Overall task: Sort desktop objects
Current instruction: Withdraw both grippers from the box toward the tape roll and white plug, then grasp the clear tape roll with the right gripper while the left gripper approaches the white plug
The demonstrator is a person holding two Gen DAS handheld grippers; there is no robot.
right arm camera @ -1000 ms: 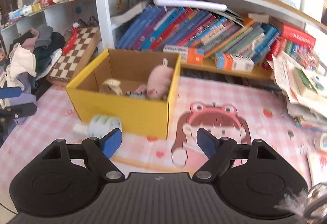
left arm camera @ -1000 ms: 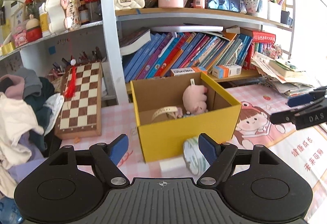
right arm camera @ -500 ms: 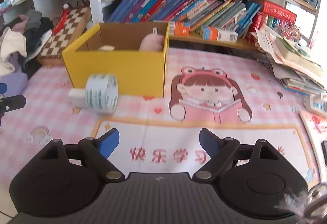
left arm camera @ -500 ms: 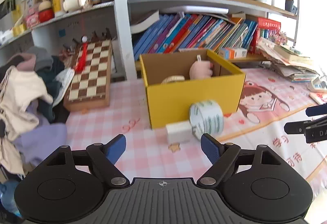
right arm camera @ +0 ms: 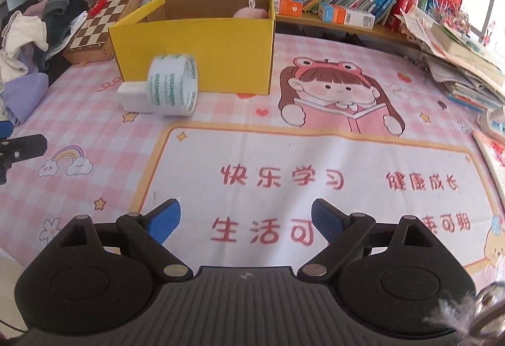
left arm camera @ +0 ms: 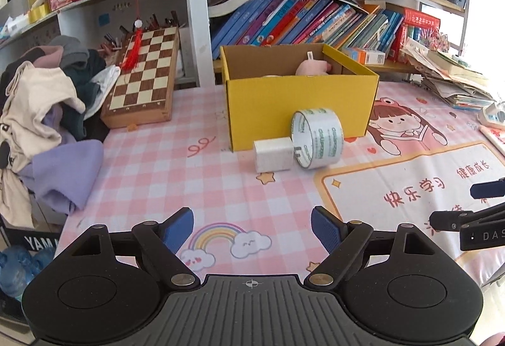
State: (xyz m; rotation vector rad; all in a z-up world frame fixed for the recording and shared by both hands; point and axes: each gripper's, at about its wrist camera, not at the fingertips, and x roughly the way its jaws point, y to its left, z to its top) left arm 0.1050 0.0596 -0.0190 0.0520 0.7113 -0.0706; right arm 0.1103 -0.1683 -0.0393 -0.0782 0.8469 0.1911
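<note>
A yellow cardboard box [left arm camera: 300, 96] [right arm camera: 195, 46] stands on the pink checked desk mat, with a pink plush toy [left arm camera: 312, 67] [right arm camera: 251, 11] inside. Against its front wall stands a roll of clear tape [left arm camera: 318, 137] [right arm camera: 172, 89] on edge, touching a small white block [left arm camera: 273, 155] [right arm camera: 134, 96]. My left gripper [left arm camera: 252, 223] is open over the mat's rainbow print, well short of the tape and block. My right gripper [right arm camera: 244, 215] hovers over the mat's red lettering, jaws opening with nothing between them.
A wooden chessboard [left arm camera: 142, 78] leans at the back left beside a heap of clothes [left arm camera: 41, 112]. Rows of books [left arm camera: 315, 21] fill the shelf behind the box. Stacked papers and books [right arm camera: 457, 62] lie at the right.
Both grippers have drawn back from the box and sunk toward the mat. The tape roll and white block now show fully. Both sets of jaws stand a little wider.
</note>
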